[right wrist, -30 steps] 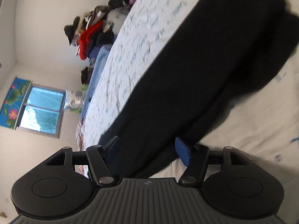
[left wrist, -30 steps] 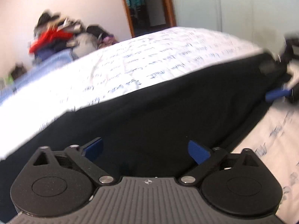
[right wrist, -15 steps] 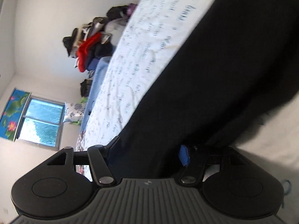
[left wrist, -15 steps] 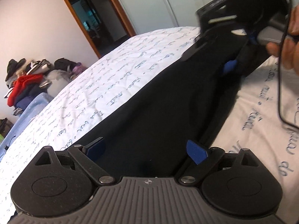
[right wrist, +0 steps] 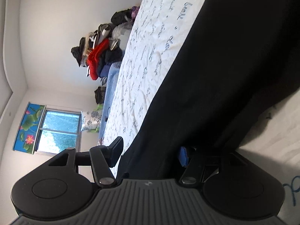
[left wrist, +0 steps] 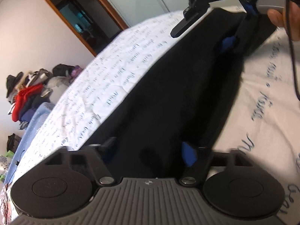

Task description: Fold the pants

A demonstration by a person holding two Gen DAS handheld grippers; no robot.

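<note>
Black pants (left wrist: 168, 97) lie lengthwise on the white bedsheet (left wrist: 105, 93) printed with blue script. My left gripper (left wrist: 150, 151) straddles the near end of the pants. Its jaws are closing, with the fabric between them and no clear squeeze showing. At the far end a hand (left wrist: 281, 16) holds my right gripper (left wrist: 201, 37). One of its fingers reaches past the pants' edge and its blue pad sits on the cloth. In the right wrist view the right gripper (right wrist: 150, 154) has the pants (right wrist: 225, 75) between its fingers. A sliver of sheet shows beside the left finger.
A heap of clothes (left wrist: 28, 97) with a red garment is piled against the wall beyond the bed. A wooden-framed doorway (left wrist: 80, 18) stands behind it. A window (right wrist: 60, 129) and a flowered pillow (right wrist: 90, 121) lie at the far end. A black cable (left wrist: 292, 56) hangs from the hand.
The left gripper rolled and slid along the pants, and its jaws narrowed around the cloth. The right gripper and hand now loom larger in its view. The right gripper barely moved.
</note>
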